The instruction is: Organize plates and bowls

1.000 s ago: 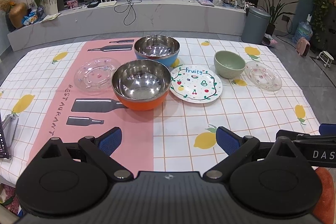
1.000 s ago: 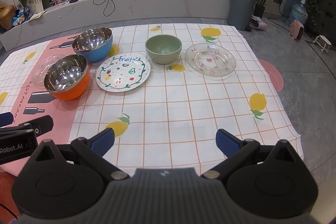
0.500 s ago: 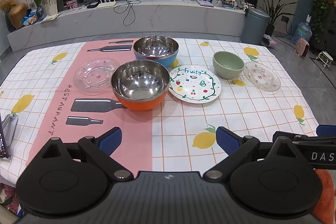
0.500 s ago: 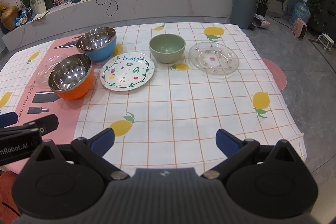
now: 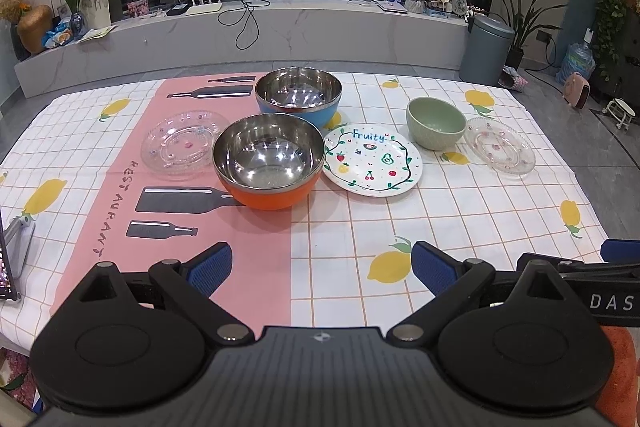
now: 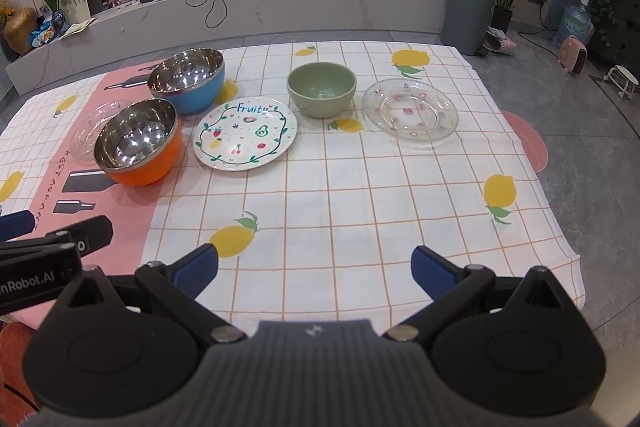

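On the table stand an orange steel bowl, a blue steel bowl, a green bowl, a white "Fruity" plate, a clear glass plate at the left and a clear glass plate at the right. My left gripper is open and empty near the front edge, short of the orange bowl. My right gripper is open and empty, short of the dishes.
A lemon-print tablecloth with a pink strip covers the table. A device on a stand sits at the left edge. A grey bin and a low marble shelf stand beyond the table.
Both grippers have shifted slightly; the right view has moved a little forward and up over the table. Jaws stay open. The dishes have not moved.
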`<state>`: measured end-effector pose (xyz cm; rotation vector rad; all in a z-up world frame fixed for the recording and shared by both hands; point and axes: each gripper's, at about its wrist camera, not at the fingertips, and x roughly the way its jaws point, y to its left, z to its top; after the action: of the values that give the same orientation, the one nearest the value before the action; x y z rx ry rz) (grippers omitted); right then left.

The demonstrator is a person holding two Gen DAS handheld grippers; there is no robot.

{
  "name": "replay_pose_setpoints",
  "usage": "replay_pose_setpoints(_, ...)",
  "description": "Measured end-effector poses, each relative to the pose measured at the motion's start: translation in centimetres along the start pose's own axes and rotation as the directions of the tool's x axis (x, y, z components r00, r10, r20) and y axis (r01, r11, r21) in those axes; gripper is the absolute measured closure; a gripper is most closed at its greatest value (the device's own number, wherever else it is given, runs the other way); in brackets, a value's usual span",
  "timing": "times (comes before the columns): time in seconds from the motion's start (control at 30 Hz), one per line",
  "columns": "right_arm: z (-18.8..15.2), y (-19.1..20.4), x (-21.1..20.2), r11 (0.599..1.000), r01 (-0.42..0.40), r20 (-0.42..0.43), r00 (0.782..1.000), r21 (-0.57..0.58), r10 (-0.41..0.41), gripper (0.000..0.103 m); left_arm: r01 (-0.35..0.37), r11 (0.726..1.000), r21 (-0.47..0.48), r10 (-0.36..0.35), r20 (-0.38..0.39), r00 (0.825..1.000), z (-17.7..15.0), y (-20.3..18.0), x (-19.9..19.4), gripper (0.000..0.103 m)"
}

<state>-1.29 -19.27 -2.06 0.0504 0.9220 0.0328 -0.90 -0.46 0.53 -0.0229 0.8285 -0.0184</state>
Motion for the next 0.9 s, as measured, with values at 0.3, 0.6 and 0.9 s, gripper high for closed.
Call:
replay_pose_setpoints(0.3, 0.05, 0.04, 0.14, 1.000, 0.000, -0.005, 1.000, -0.001, 0.000, 0.003, -0.002, 1.000, -0.007, 0.002, -0.001, 1.000, -0.12, 0.13, 0.10, 0.000)
replay_pose_setpoints(0.6, -0.07, 0.12, 0.24, 1.000, -0.003, -0.007, 1.000, -0.002, 0.003, 0.003, -0.005, 1.000, -0.015, 0.005, -0.003, 1.000, -0.18, 0.31, 0.15, 0.000)
replay_pose_setpoints(0.9, -0.30, 0.05, 0.19, 1.000, -0.021, 0.011, 1.000, 0.010, 0.020, 0.003, -0.035, 0.999, -0.037, 0.035, 0.011, 0.999, -0.39, 0.73, 0.18, 0.000)
